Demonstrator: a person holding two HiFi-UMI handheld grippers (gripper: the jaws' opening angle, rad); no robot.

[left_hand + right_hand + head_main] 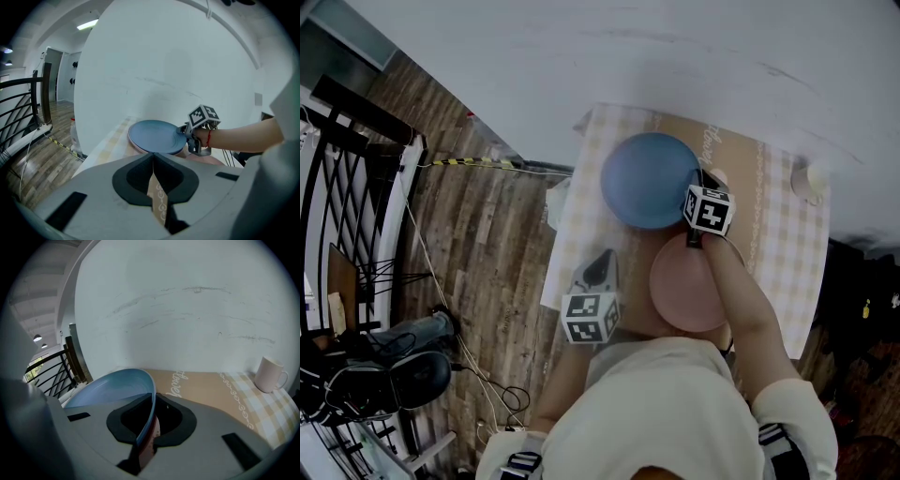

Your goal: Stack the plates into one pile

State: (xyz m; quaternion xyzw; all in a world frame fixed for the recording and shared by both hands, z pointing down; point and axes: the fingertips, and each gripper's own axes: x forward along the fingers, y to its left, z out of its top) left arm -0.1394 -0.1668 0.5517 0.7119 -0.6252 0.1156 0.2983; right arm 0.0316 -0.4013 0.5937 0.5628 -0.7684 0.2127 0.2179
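The right gripper [697,193] is clenched on the near rim of the round blue plate [649,178] – in the right gripper view the thin blue edge runs straight between its black pads [174,422]. The plate sits over the far part of the table with the beige checked cloth [780,246], a little tilted; whether it touches the cloth I cannot tell. Just beside it on the nearer side lies the round pink plate [692,286], partly under the person's forearm. The left gripper [600,264] hangs over the table's left edge, well clear of both plates, its jaws pressed together on nothing. A white mug [270,374] stands near the far right corner – apart from the plates.
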